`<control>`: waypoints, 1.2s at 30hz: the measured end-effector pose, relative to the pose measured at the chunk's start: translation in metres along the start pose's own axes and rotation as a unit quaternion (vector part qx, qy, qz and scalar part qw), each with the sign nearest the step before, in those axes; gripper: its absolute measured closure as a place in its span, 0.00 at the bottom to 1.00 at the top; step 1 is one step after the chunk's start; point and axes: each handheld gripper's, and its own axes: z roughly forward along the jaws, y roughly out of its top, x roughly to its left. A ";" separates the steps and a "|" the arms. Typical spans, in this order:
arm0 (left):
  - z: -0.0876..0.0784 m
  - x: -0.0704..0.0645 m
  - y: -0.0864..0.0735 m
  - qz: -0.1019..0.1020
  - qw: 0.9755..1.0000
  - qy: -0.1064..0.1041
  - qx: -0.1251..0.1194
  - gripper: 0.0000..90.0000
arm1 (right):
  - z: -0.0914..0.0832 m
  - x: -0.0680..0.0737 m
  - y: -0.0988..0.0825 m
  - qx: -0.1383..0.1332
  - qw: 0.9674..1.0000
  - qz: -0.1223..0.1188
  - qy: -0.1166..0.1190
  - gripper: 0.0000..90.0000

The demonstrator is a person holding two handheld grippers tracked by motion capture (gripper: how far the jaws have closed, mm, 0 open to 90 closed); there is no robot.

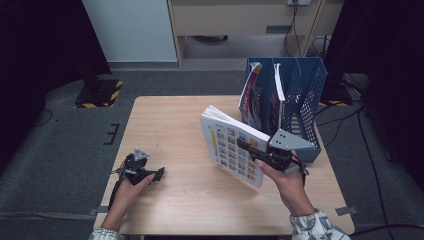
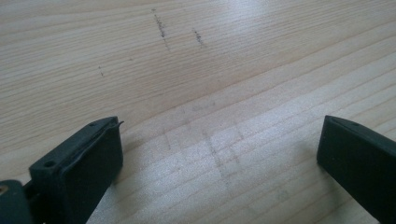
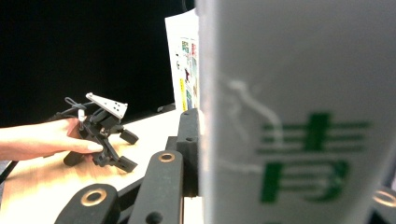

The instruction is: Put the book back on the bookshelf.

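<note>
My right gripper (image 1: 251, 148) is shut on a thick white book (image 1: 229, 144), holding it upright above the table's right half with its picture-grid cover facing left. In the right gripper view the book (image 3: 299, 116) stands close up, with one black finger (image 3: 189, 149) pressed flat against its left face. My left gripper (image 1: 159, 174) rests low on the wooden table (image 1: 175, 120) near the front left, held in a hand. Its jaws stand wide apart over bare wood (image 2: 187, 70), with nothing between them. The same gripper (image 3: 129, 150) is seen farther off in the right gripper view.
A blue mesh file rack (image 1: 306, 92) stands at the table's back right, just behind the held book, with magazines (image 1: 252, 95) upright in its left slots. Dark floor surrounds the table. A wooden cabinet stands behind it.
</note>
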 end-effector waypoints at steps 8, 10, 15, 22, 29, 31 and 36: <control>0.000 0.000 0.000 0.000 1.000 0.000 0.000 0.00 | -0.009 -0.001 -0.004 -0.001 1.000 0.002 -0.005 0.82; 0.000 0.000 0.000 0.000 1.000 0.000 0.000 0.00 | -0.011 -0.001 -0.005 -0.001 1.000 0.004 -0.006 0.82; 0.000 0.000 0.000 0.000 1.000 0.000 0.000 0.00 | -0.014 -0.003 -0.008 -0.002 1.000 0.007 -0.011 0.82; 0.000 0.000 0.000 0.000 1.000 0.000 0.000 0.00 | -0.020 -0.005 -0.010 -0.003 1.000 0.010 -0.015 0.82; -0.001 0.000 -0.001 0.001 1.000 0.000 0.001 0.00 | -0.026 -0.006 -0.010 -0.006 1.000 0.012 -0.017 0.82; -0.001 0.001 -0.001 0.001 1.000 0.000 0.001 0.00 | -0.027 -0.007 -0.010 -0.005 1.000 0.011 -0.018 0.82; -0.001 0.000 -0.001 0.001 1.000 0.000 0.000 0.00 | -0.029 -0.008 -0.011 -0.005 1.000 0.013 -0.020 0.82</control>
